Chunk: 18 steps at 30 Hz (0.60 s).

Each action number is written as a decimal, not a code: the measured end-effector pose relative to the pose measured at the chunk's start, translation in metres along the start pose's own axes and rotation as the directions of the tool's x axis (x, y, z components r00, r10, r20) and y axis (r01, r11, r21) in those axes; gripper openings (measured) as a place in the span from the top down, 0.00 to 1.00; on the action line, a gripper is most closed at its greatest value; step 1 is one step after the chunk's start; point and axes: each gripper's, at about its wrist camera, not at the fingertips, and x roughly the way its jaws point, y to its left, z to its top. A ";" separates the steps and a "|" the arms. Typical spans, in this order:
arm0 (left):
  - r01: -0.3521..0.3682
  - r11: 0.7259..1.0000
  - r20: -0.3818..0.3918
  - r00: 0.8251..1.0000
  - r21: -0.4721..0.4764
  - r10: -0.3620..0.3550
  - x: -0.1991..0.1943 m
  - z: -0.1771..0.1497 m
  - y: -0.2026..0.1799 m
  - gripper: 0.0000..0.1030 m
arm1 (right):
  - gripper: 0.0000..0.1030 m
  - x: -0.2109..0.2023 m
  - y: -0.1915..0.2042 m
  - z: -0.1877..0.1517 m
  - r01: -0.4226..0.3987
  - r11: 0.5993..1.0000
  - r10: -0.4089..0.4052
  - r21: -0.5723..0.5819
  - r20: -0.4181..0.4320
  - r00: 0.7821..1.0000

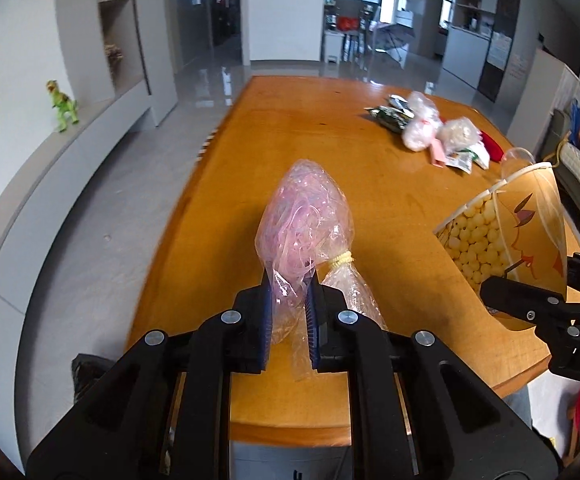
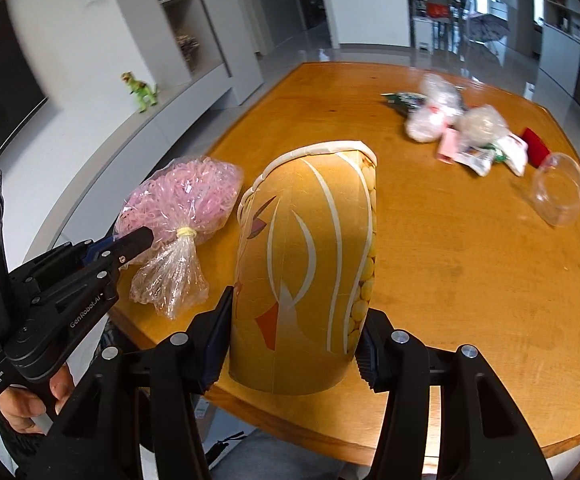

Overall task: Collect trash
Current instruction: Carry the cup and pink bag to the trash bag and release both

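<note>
My left gripper [image 1: 290,300] is shut on a clear plastic bag of pink strands [image 1: 304,216], tied with a yellow band, held above the near end of the wooden table [image 1: 290,120]. From the right wrist view the same bag [image 2: 181,196] hangs at the left in the left gripper [image 2: 139,240]. My right gripper [image 2: 294,344] is shut on a yellow paper cup [image 2: 310,264], squashed at its rim and printed with pale balls. That cup [image 1: 506,232] shows at the right edge of the left wrist view.
A heap of wrappers and plastic bags [image 2: 462,128] lies at the table's far right, with a red item [image 2: 534,140] and a clear plastic dome lid [image 2: 558,188] beside it. A green toy dinosaur [image 1: 62,106] stands on the grey wall ledge. A hand [image 2: 29,404] holds the left gripper's handle.
</note>
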 end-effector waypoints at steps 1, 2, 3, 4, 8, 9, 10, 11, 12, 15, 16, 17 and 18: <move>-0.011 1.000 0.003 1.000 -0.011 0.011 -0.004 -0.003 0.008 0.87 | 0.47 0.002 0.011 -0.001 -0.013 1.000 0.013 -0.016 -0.006 1.000; -0.029 0.999 0.007 1.000 -0.026 0.029 -0.011 -0.009 0.018 0.87 | 0.47 0.004 0.021 -0.003 -0.025 0.999 0.024 -0.033 -0.012 1.000; -0.047 0.998 0.009 0.999 -0.039 0.047 -0.016 -0.014 0.028 0.87 | 0.47 0.008 0.035 -0.004 -0.041 0.998 0.040 -0.054 -0.020 0.999; -0.059 0.997 0.009 0.998 -0.049 0.060 -0.021 -0.018 0.036 0.87 | 0.47 0.011 0.046 -0.006 -0.055 0.996 0.053 -0.072 -0.028 0.998; -0.144 0.983 0.003 0.989 -0.118 0.145 -0.045 -0.045 0.080 0.87 | 0.47 0.025 0.101 -0.016 -0.124 0.980 0.113 -0.157 -0.078 0.991; -0.164 0.977 -0.003 0.986 -0.135 0.165 -0.051 -0.054 0.090 0.87 | 0.47 0.028 0.113 -0.020 -0.137 0.974 0.123 -0.178 -0.090 0.988; -0.196 0.968 -0.014 0.981 -0.156 0.196 -0.057 -0.064 0.102 0.87 | 0.47 0.031 0.126 -0.023 -0.150 0.968 0.132 -0.199 -0.101 0.986; -0.216 0.962 -0.021 0.976 -0.168 0.216 -0.061 -0.071 0.111 0.87 | 0.47 0.034 0.141 -0.027 -0.166 0.960 0.143 -0.226 -0.114 0.983; -0.239 0.954 -0.032 0.971 -0.182 0.238 -0.066 -0.080 0.121 0.87 | 0.47 0.037 0.154 -0.031 -0.177 0.953 0.151 -0.244 -0.125 0.981; -0.307 0.924 -0.069 0.952 -0.226 0.299 -0.078 -0.108 0.149 0.87 | 0.47 0.047 0.192 -0.042 -0.218 0.929 0.174 -0.298 -0.167 0.970; -0.331 0.912 -0.088 0.944 -0.243 0.319 -0.082 -0.120 0.159 0.87 | 0.47 0.050 0.204 -0.046 -0.230 0.921 0.180 -0.315 -0.182 0.967; -0.349 0.902 -0.101 0.937 -0.253 0.334 -0.084 -0.127 0.166 0.87 | 0.47 0.054 0.216 -0.051 -0.242 0.911 0.184 -0.334 -0.197 0.963; -0.369 0.890 -0.118 0.929 -0.268 0.349 -0.086 -0.137 0.175 0.87 | 0.47 0.058 0.230 -0.056 -0.256 0.898 0.188 -0.357 -0.216 0.958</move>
